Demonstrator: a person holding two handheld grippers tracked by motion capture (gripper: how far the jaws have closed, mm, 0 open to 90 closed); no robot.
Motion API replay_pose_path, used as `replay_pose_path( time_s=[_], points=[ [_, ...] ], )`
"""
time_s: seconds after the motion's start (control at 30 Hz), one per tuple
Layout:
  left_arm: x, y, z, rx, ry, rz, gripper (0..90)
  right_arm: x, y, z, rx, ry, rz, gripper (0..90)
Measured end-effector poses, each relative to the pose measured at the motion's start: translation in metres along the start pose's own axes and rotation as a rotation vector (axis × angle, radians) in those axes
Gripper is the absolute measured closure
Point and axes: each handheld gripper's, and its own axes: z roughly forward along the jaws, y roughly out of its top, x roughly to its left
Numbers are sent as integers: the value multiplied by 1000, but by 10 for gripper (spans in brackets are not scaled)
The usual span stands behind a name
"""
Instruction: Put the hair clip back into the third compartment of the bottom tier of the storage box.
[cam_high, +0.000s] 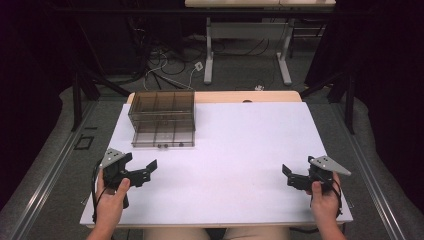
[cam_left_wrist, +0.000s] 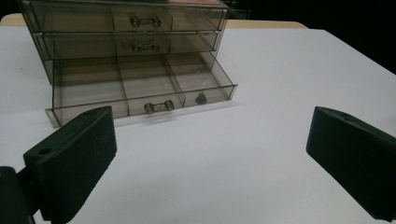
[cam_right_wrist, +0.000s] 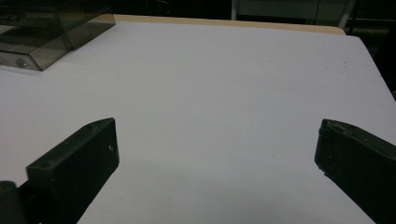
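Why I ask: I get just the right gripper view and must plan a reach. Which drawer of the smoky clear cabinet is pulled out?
Observer: The bottom drawer of the cabinet is out; the two above it are shut.
Operator: Anything in it?
Observer: One small dark piece, in the right-hand compartment as the left gripper view shows it, close to the front wall.
Operator: Where are the left tongs?
Observer: The left tongs are open, in front of the drawer and touching nothing.
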Motion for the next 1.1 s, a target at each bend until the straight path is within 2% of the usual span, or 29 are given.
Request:
replay_pose_path(
  time_s=[0.33,0.7,1.1],
  points=[
    [15,-13,-6,2,39,-15,18,-1,0,0,0,0,-10,0],
    [32,-22,-7,-15,66,-75,21,0,0,0,4,0,-1,0],
    [44,-29,-6,-9,86,-101,23,-1,0,0,10,2,-15,0]
  ],
)
